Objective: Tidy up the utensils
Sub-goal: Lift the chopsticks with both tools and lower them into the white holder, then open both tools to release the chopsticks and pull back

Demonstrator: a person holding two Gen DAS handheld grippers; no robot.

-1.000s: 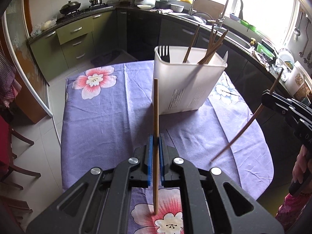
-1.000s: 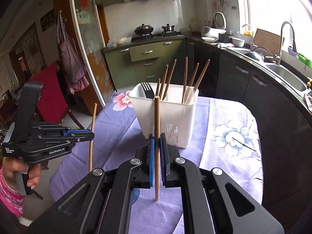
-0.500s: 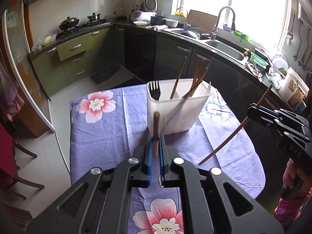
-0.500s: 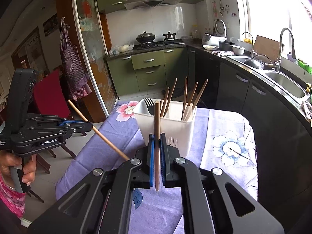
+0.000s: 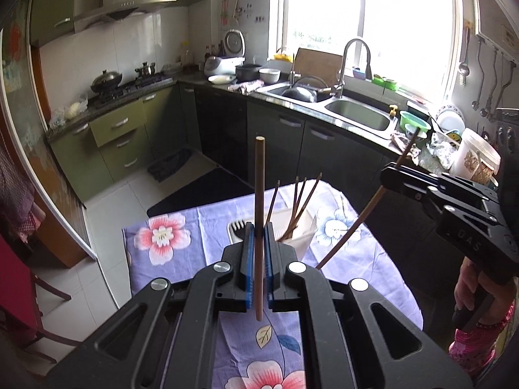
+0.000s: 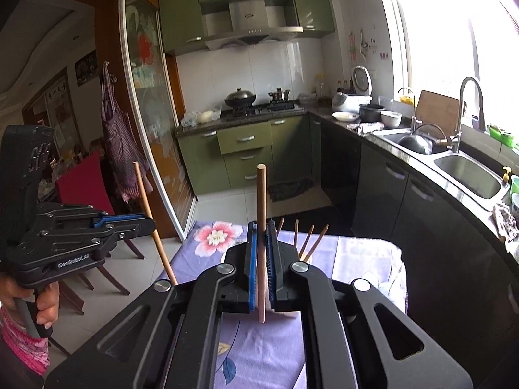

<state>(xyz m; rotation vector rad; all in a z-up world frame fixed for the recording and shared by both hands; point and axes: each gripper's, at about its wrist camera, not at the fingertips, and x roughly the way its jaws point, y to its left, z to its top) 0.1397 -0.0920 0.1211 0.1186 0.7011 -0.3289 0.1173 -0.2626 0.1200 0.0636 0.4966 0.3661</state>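
Observation:
My left gripper (image 5: 257,243) is shut on a wooden chopstick (image 5: 259,194) held upright, high above the table. My right gripper (image 6: 261,246) is shut on another wooden chopstick (image 6: 261,201), also upright. The white utensil holder (image 5: 301,236) stands on the table ahead and below, with several chopsticks (image 5: 300,201) and a black fork (image 5: 238,227) in it. In the right wrist view only the chopstick tips (image 6: 311,236) show past my fingers. The right gripper also shows in the left wrist view (image 5: 389,175), and the left gripper in the right wrist view (image 6: 142,223).
The table carries a purple flowered cloth (image 5: 194,227). Dark cabinets, a sink (image 5: 356,116) and a cluttered counter lie behind and to the right. A red chair (image 6: 87,181) stands to the left by a sliding glass door.
Both grippers have risen and drawn back from the holder, which now looks smaller and lower. Each still holds its chopstick, and the left one has gone from tilted back to upright.

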